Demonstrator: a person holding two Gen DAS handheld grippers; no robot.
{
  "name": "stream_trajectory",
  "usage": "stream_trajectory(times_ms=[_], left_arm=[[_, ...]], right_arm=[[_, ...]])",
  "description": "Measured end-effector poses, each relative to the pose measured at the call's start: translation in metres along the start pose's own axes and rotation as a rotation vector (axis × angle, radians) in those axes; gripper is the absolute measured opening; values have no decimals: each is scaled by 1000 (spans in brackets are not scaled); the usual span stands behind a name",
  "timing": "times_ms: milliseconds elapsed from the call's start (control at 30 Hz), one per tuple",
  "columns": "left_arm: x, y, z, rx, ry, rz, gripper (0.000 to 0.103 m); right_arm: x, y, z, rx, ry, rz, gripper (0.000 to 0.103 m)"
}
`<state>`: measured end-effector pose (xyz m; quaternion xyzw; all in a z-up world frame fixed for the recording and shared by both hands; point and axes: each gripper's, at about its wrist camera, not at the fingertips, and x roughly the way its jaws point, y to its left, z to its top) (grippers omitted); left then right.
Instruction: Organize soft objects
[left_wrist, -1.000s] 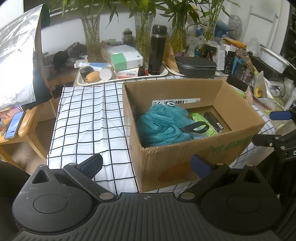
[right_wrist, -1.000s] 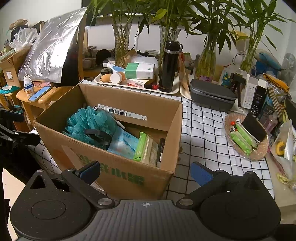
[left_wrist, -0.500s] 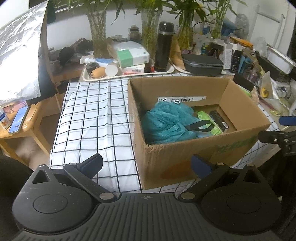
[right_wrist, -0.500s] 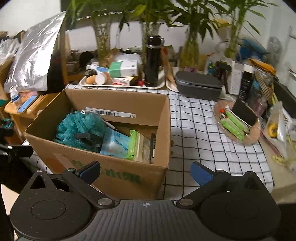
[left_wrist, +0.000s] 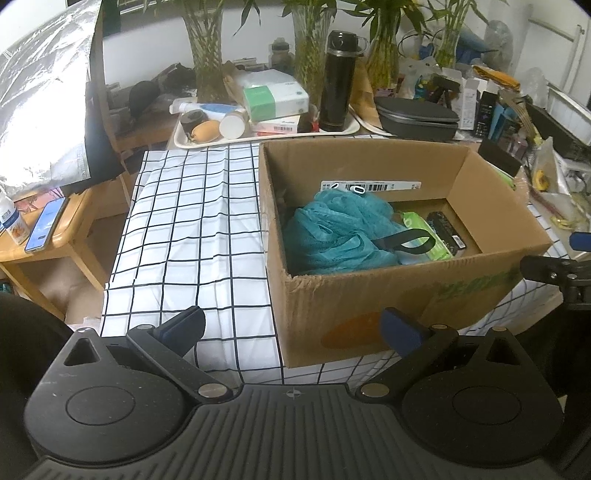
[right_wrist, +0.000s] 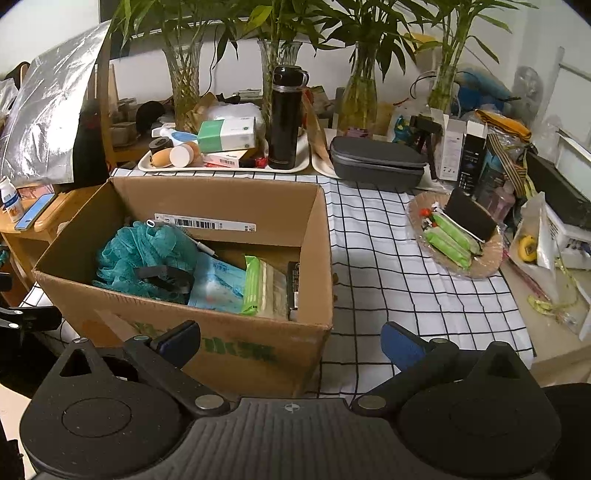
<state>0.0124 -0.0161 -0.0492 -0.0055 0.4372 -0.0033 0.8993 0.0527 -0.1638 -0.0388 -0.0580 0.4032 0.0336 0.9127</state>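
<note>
Teal mesh bath sponge (left_wrist: 334, 232) lay bunched in the left part of the cardboard box (left_wrist: 369, 306), with a black strap loop (left_wrist: 406, 242) resting across it. Just beside it, toward the middle of the box, sat a pale blue soft pack (right_wrist: 218, 286), then a green-edged pack of wipes (right_wrist: 264, 286) standing on edge, and a dark flat packet (left_wrist: 445, 230) against the right wall. A white barcode label (right_wrist: 205, 223) was stuck on the inside of the far wall.

The box stood on the bench, on a white cloth with a black grid (left_wrist: 188, 236), near its front edge. Behind the box was a white tray (right_wrist: 221, 168) carrying a green-and-white tissue box (right_wrist: 227, 134) and a tall black flask (right_wrist: 286, 118), with a grey zip case (right_wrist: 376, 164) to the right and glass vases of bamboo (right_wrist: 184, 88) along the wall. On the right of the cloth, well apart from the box, a shallow woven dish (right_wrist: 456, 243) held green packets. A phone (left_wrist: 46, 223) lay on a low wooden side table to the left.

The left tool (left_wrist: 291, 328) hovered low before the box's near left corner, its jaws spread wide and holding nothing. The right tool (right_wrist: 291, 339) hung before the near right corner, likewise wide apart and empty.
</note>
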Motion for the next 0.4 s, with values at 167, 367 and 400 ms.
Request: stream_trajectory(times_ms=[167,367,400], left_arm=[[0,-1,0,0,0,-4,103],[-3,0,-1,-8,-17,-22,103],[-3,0,-1,-5,-20,-25,103]], right_arm=[[1,0,0,-2,7,-4,103],[2,1,0,0,8,-5,103],[3,1,0,0,8,-4,103]])
